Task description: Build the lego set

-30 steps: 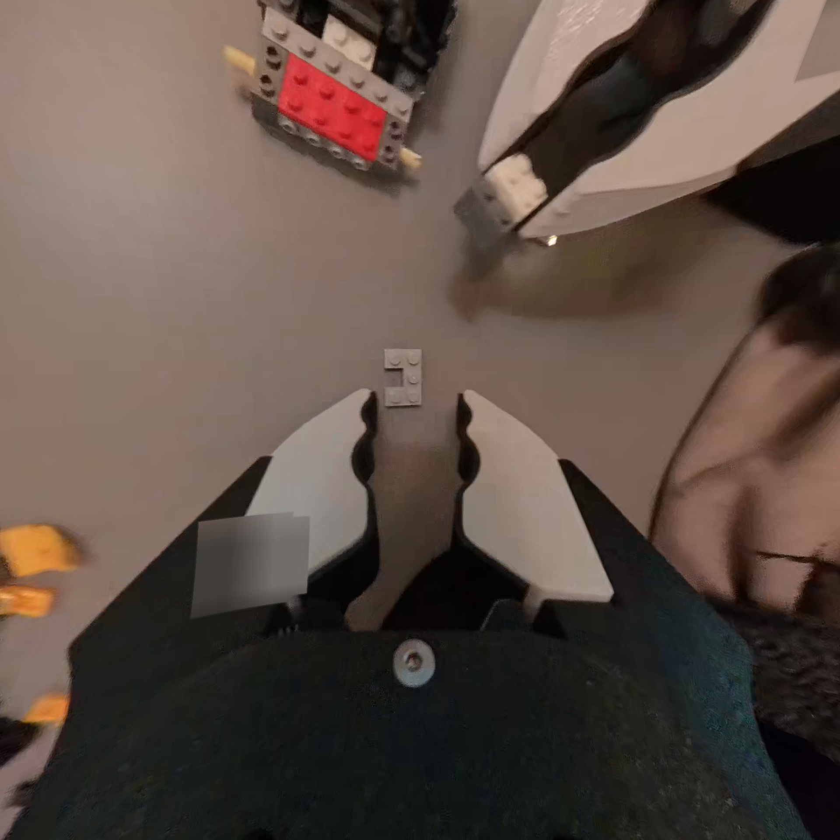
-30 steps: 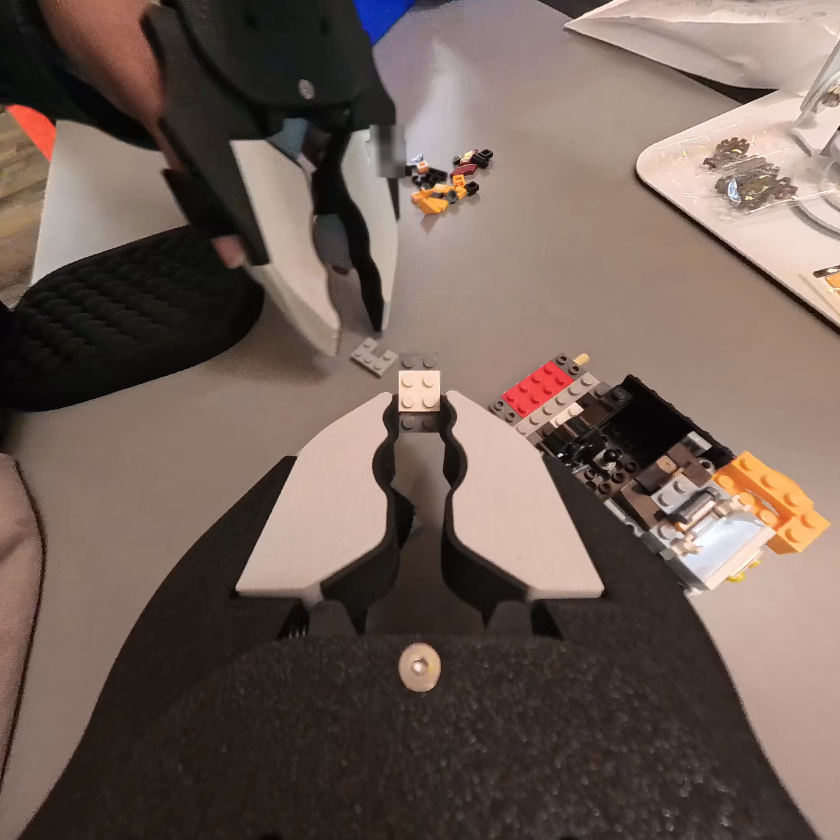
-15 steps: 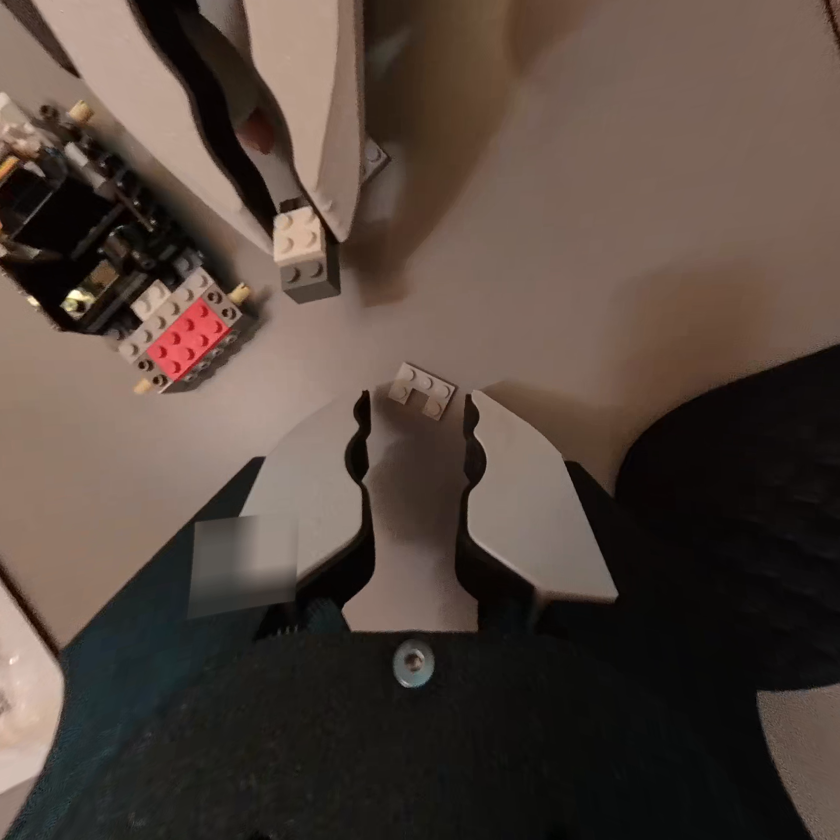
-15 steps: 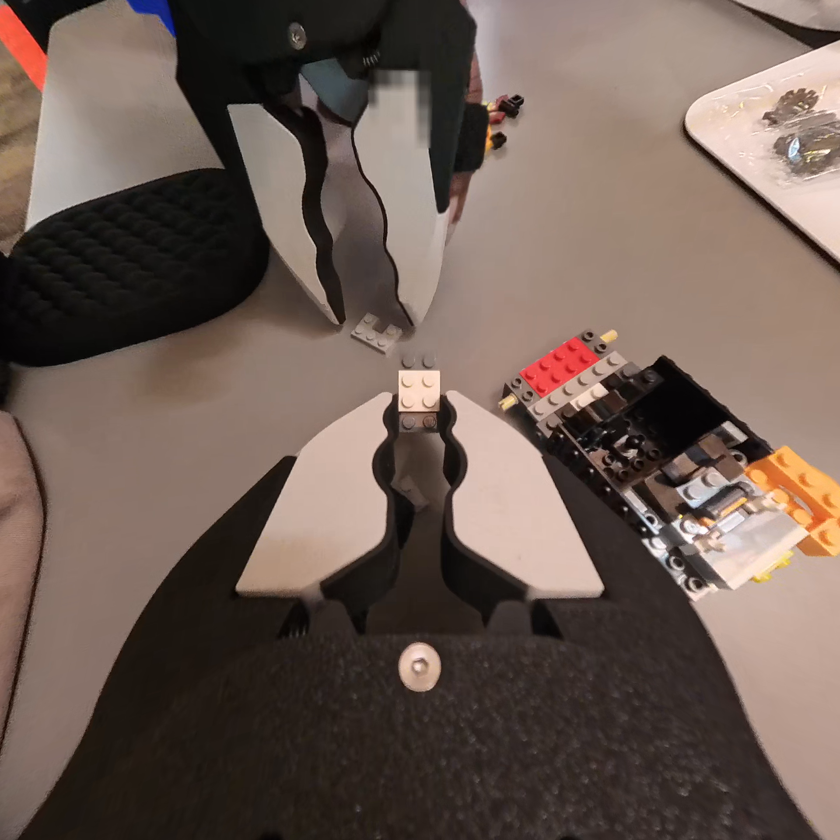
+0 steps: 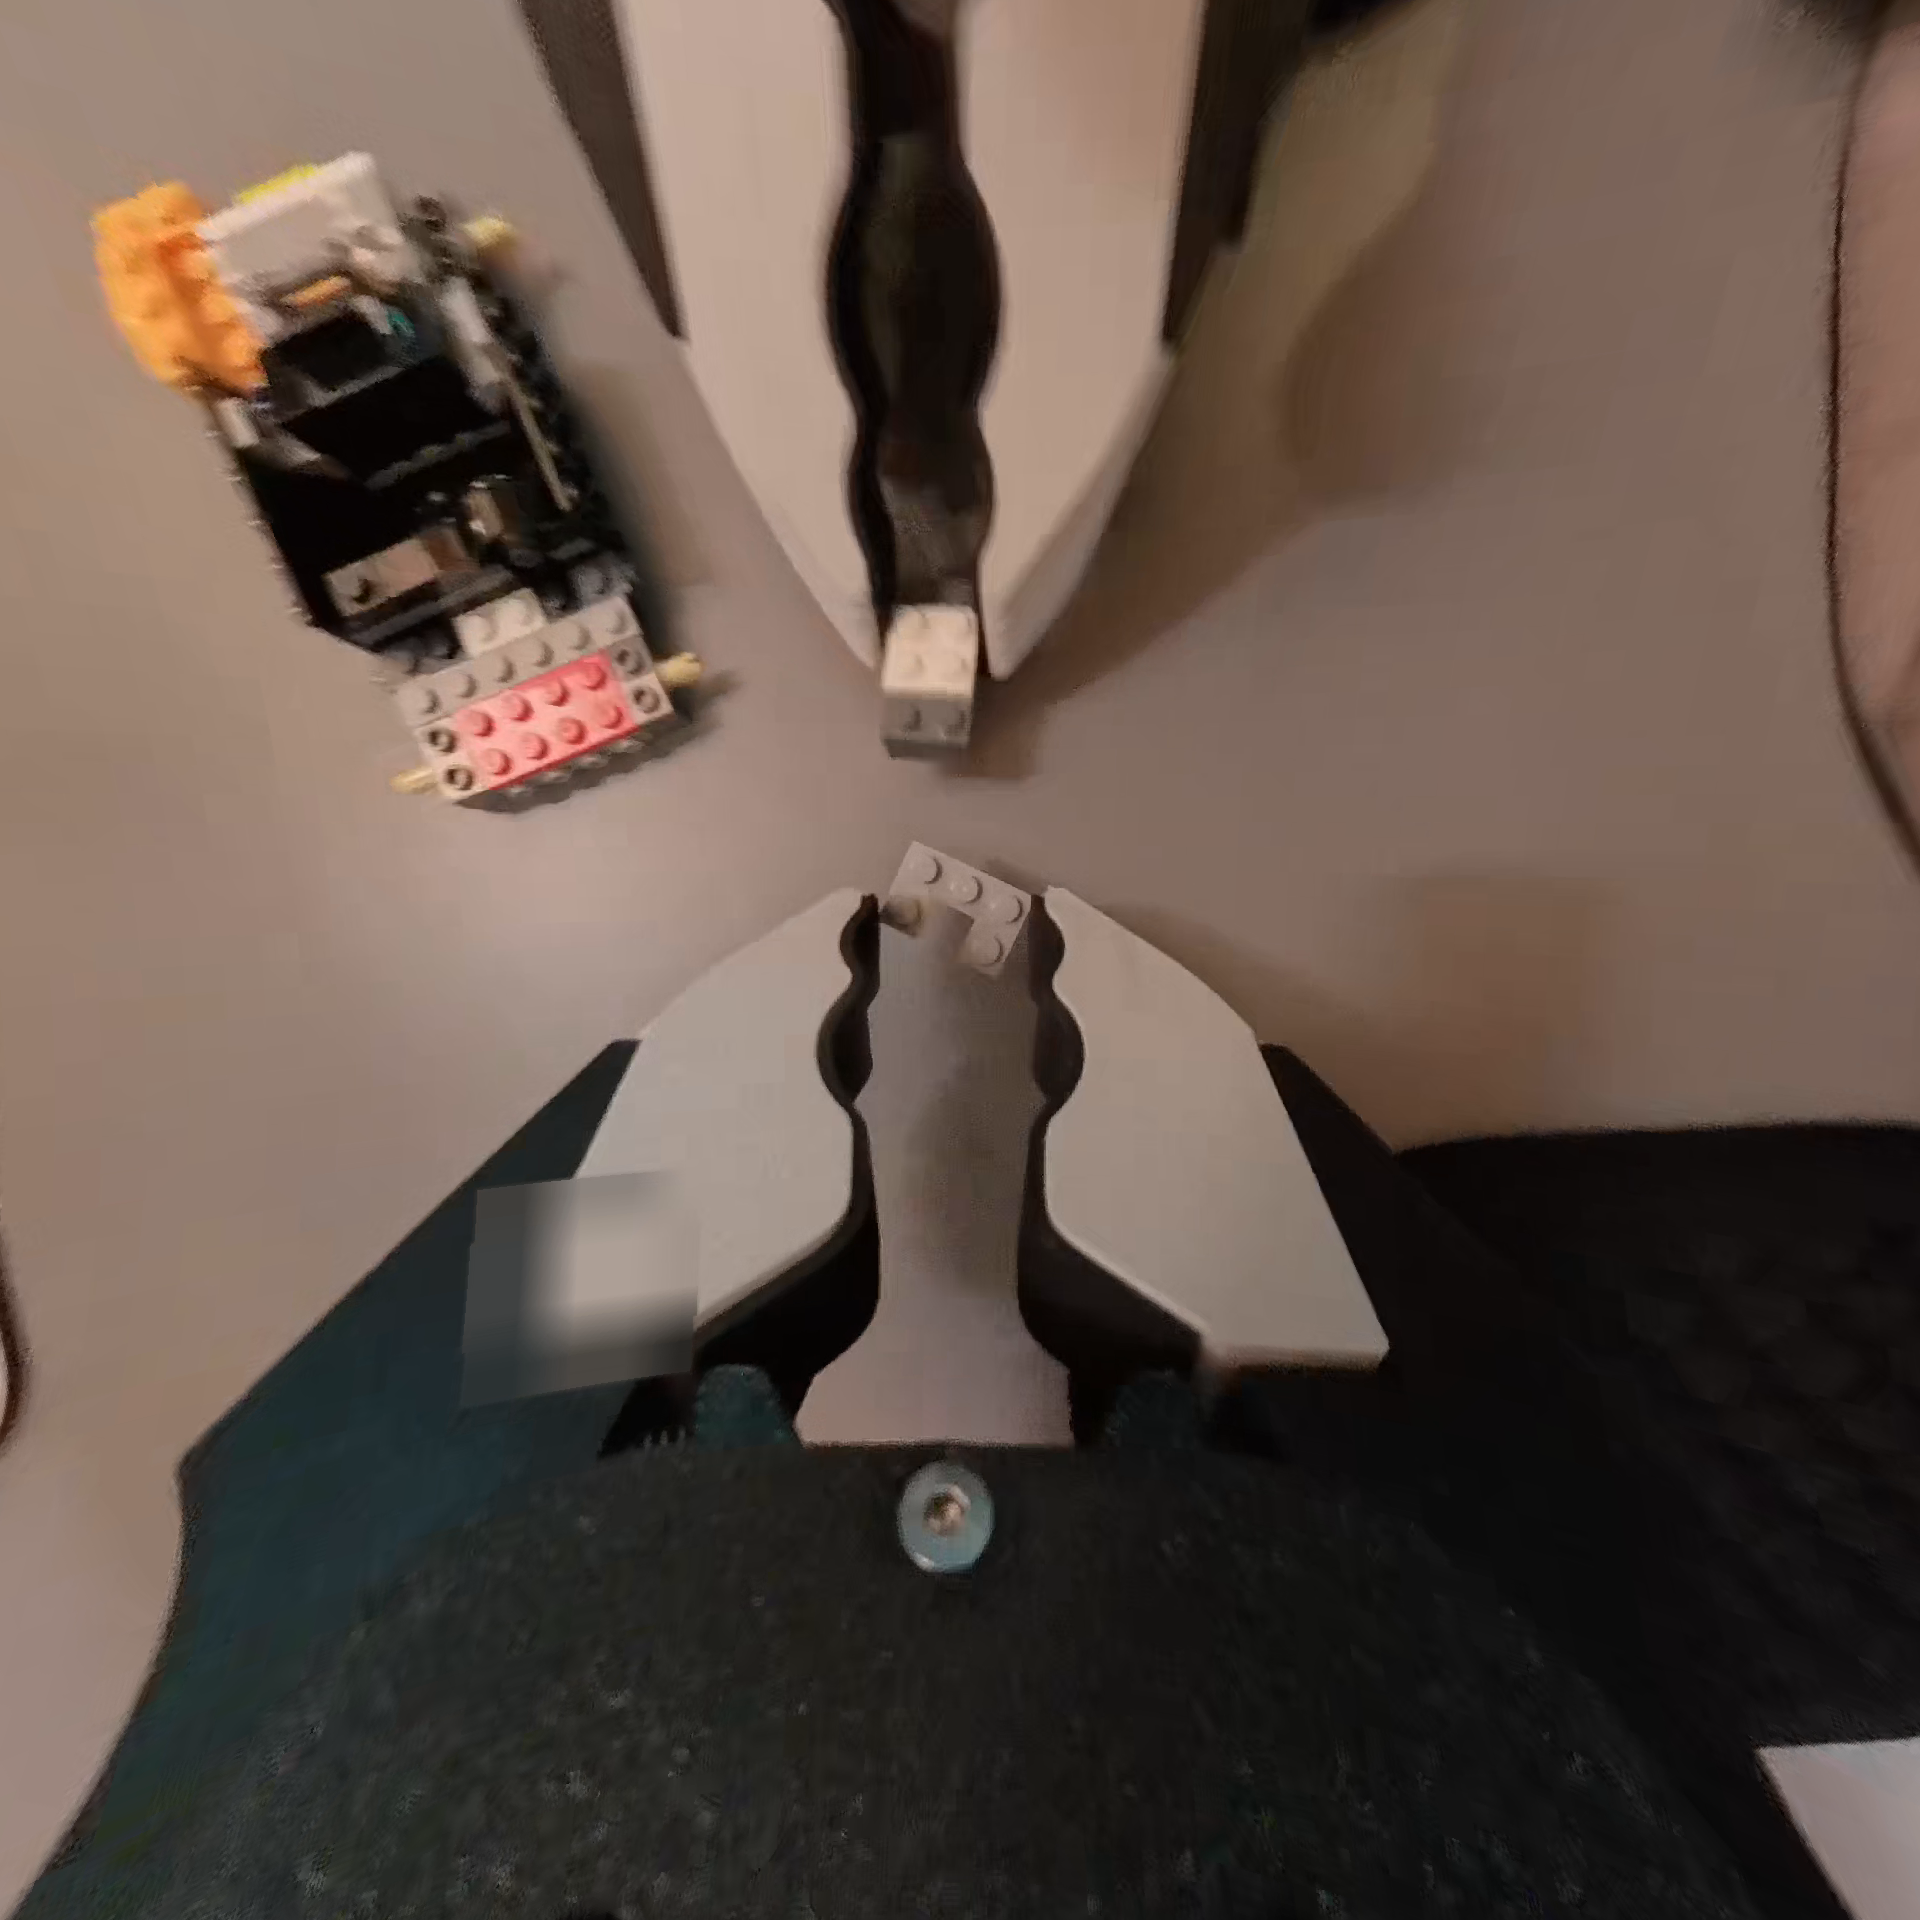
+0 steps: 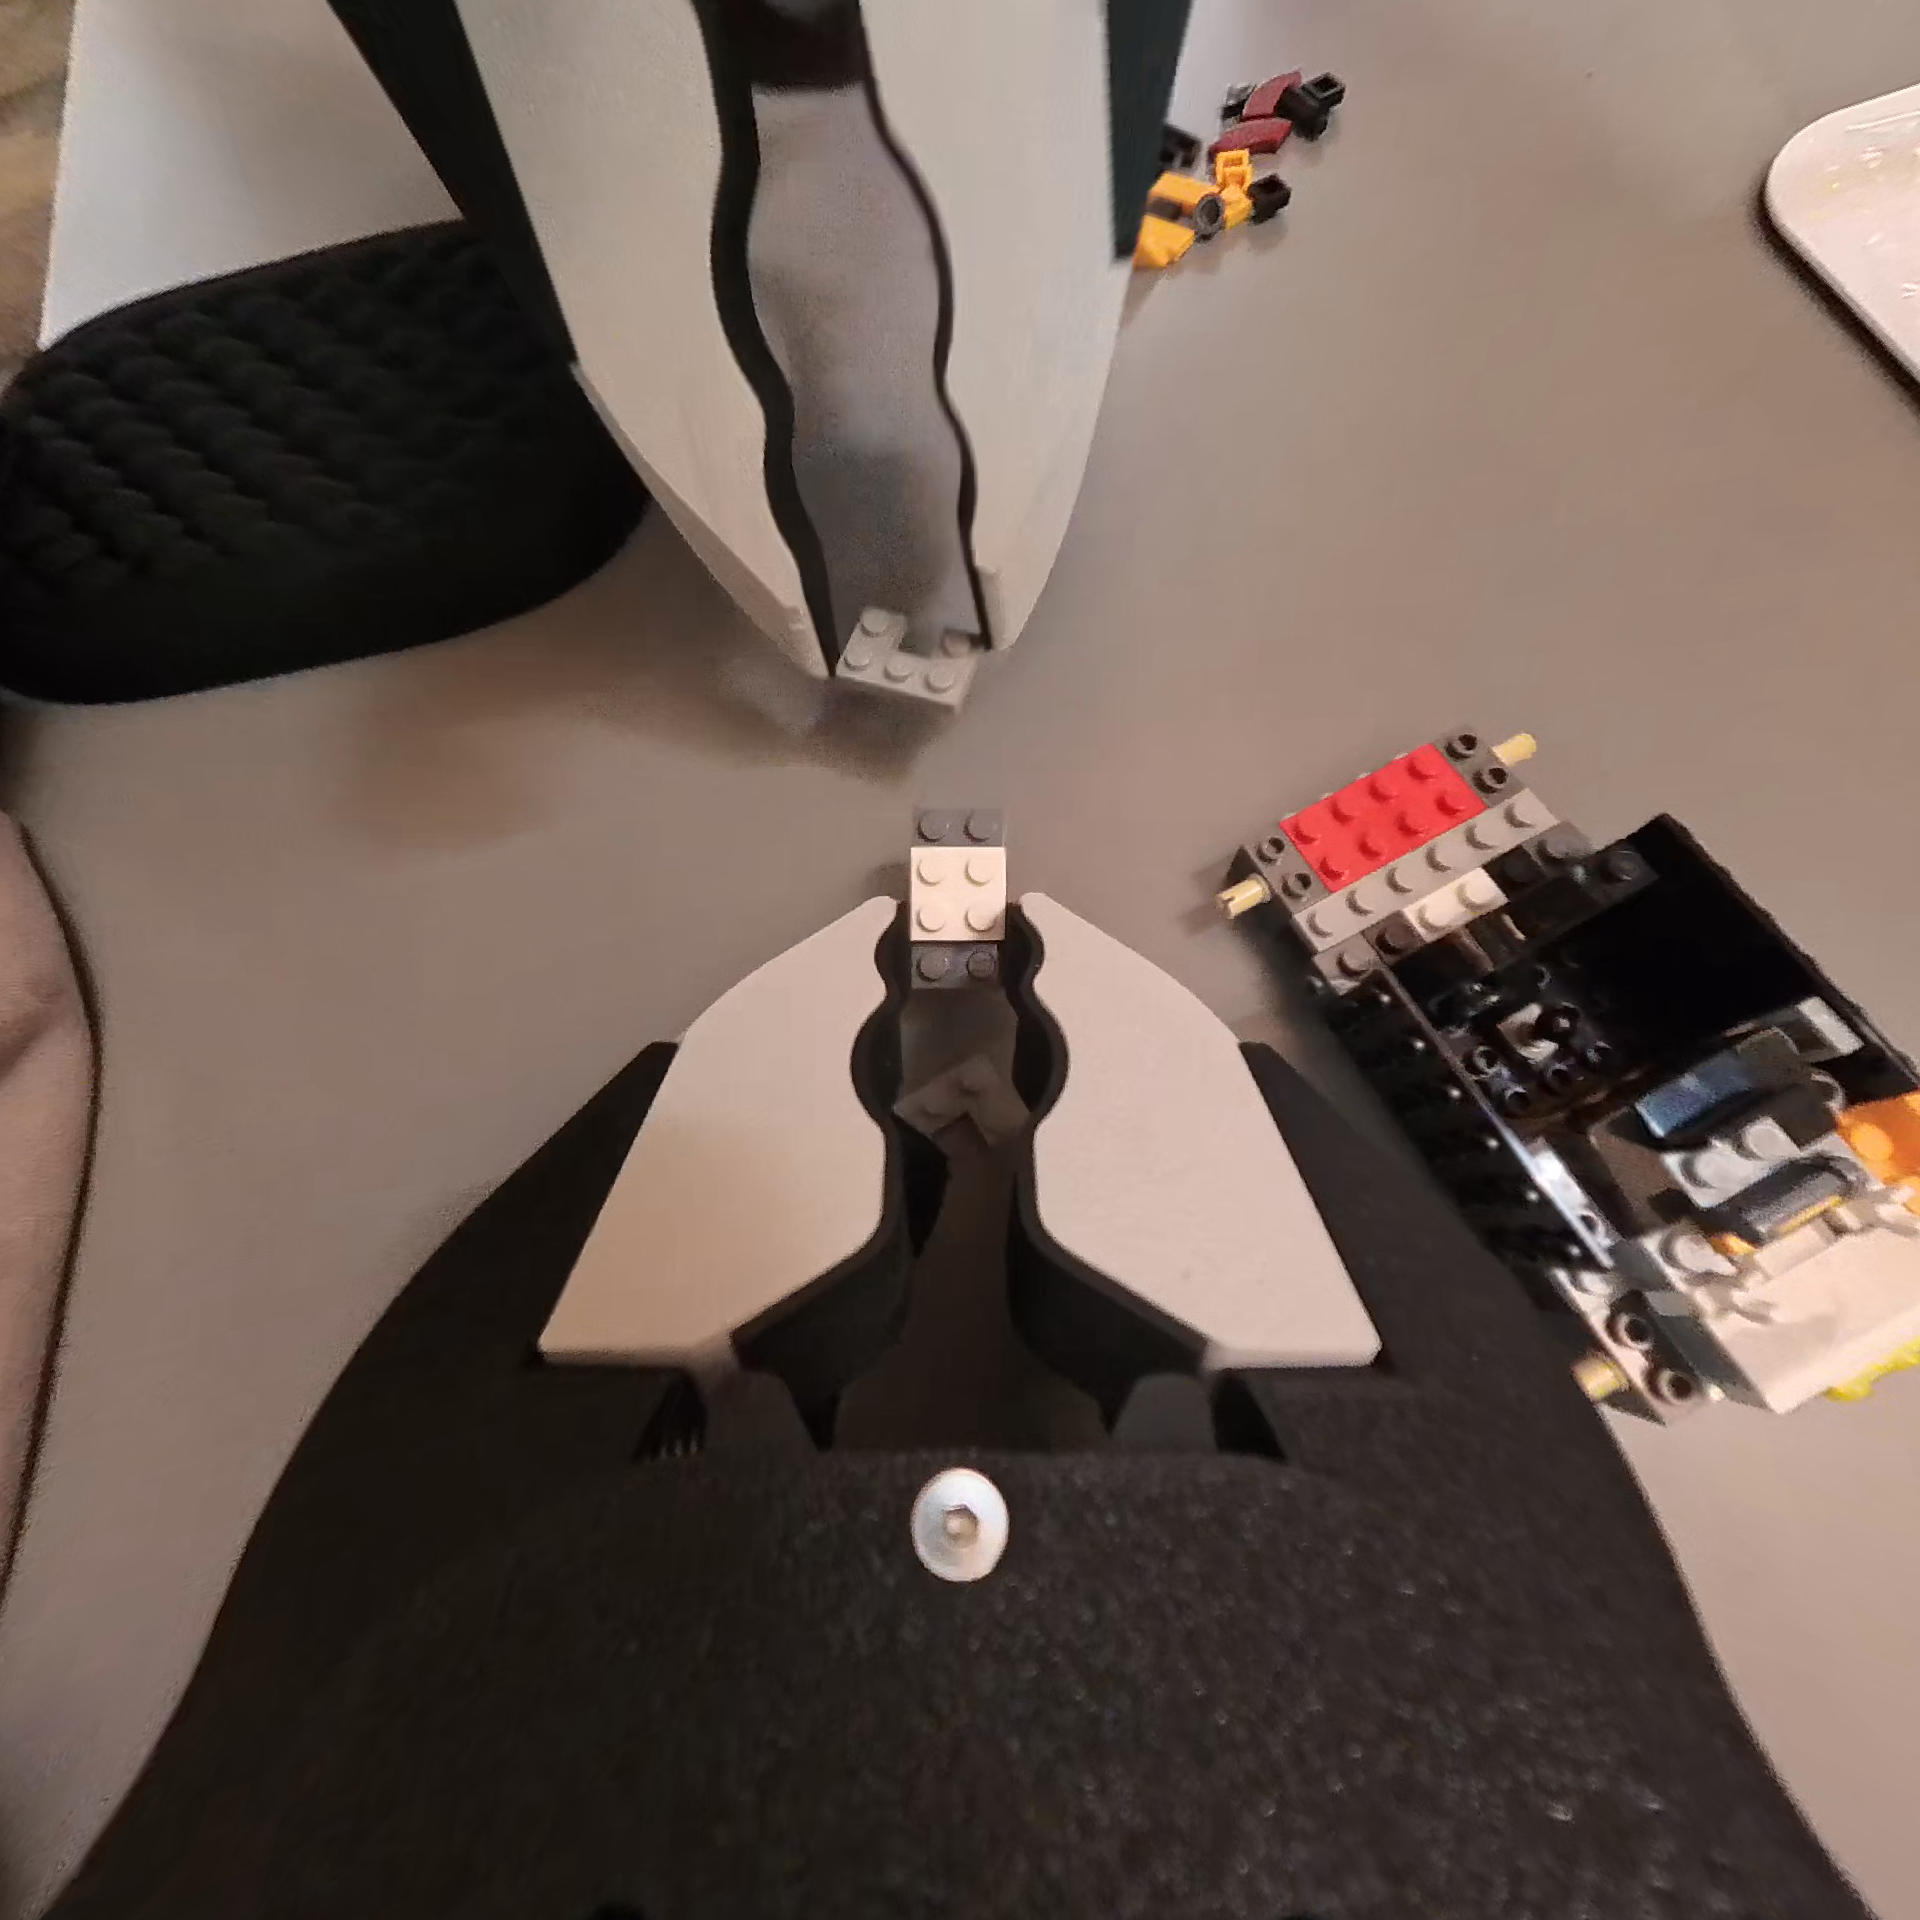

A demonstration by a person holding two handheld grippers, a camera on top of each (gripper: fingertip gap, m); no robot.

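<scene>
Straddling the grey notched plate [image 5: 964,912] on the table [image 5: 1455,727], my left gripper [image 5: 954,914] has come down, jaws apart. At its 12 o'clock, my right gripper [image 6: 958,914] stays clamped on the white-topped brick stack [image 6: 958,896]; pickup looks imminent.

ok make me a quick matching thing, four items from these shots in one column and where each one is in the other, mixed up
Things:
1. notched grey plate
2. white-and-dark-grey brick stack
3. half-built model with the red plate
4. small orange and dark red loose pieces

Places or states:
A. lying on the table far behind the left gripper
B. clamped at the tips of the right gripper
C. flat on the table between the left gripper's fingertips
D. standing on the table to the right of the right gripper

Pairs: 1-C, 2-B, 3-D, 4-A
</scene>
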